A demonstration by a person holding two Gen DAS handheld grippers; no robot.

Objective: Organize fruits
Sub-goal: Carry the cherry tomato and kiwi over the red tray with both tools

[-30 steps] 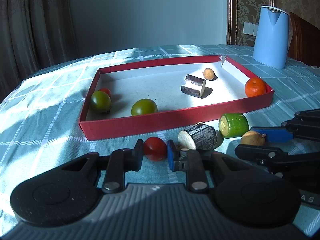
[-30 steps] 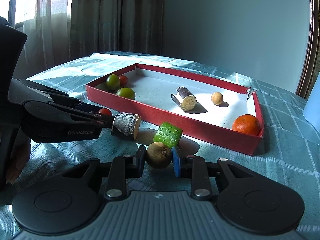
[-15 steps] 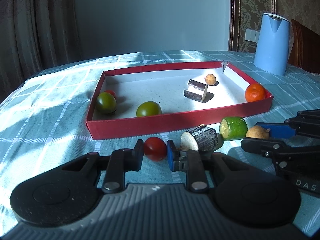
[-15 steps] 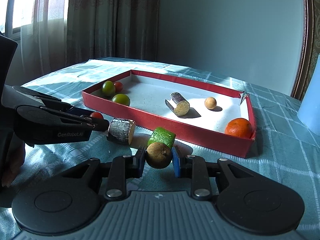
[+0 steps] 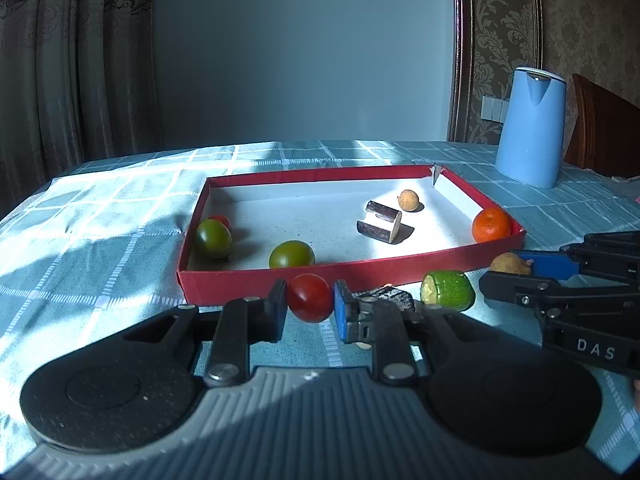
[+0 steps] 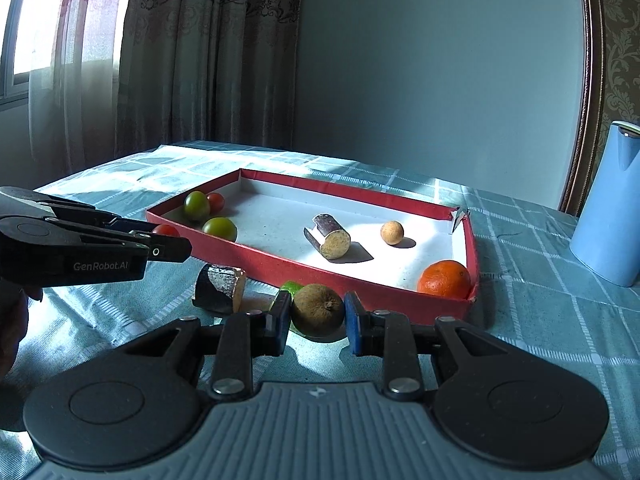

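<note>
**Q:** Tongs first: what does each one hold?

**A:** Left gripper (image 5: 310,307): my view shows its black and blue pads pressed on either side of a small, glossy red cherry tomato (image 5: 310,298), held above the cloth just in front of the tray's near wall. Right gripper (image 6: 317,316): narrowed the same way onto a round brown fruit (image 6: 317,309) with a matte, rough skin and a dimpled stem end.

**Q:** And around them?

**A:** On the cloth between tongs and tray I see a dark, bark-skinned cut cylinder (image 6: 219,288) with a pale face, and a green cut chunk (image 5: 448,290) beside it. The shallow red cardboard tray (image 5: 360,274) has a white floor. Inside it lie two smooth green tomatoes (image 5: 213,238), a small red one behind them, a second bark-skinned cylinder (image 5: 382,221), a small tan ball (image 5: 409,200) and a pebbly orange (image 5: 491,224) in the near right corner.

**Q:** The surface and the room?

**A:** A teal checked tablecloth (image 5: 100,240), sunlit in patches. A pale blue jug (image 5: 530,126) stands well beyond the tray. Patterned curtains (image 6: 192,52) hang at the left, against a plain grey-blue wall.
</note>
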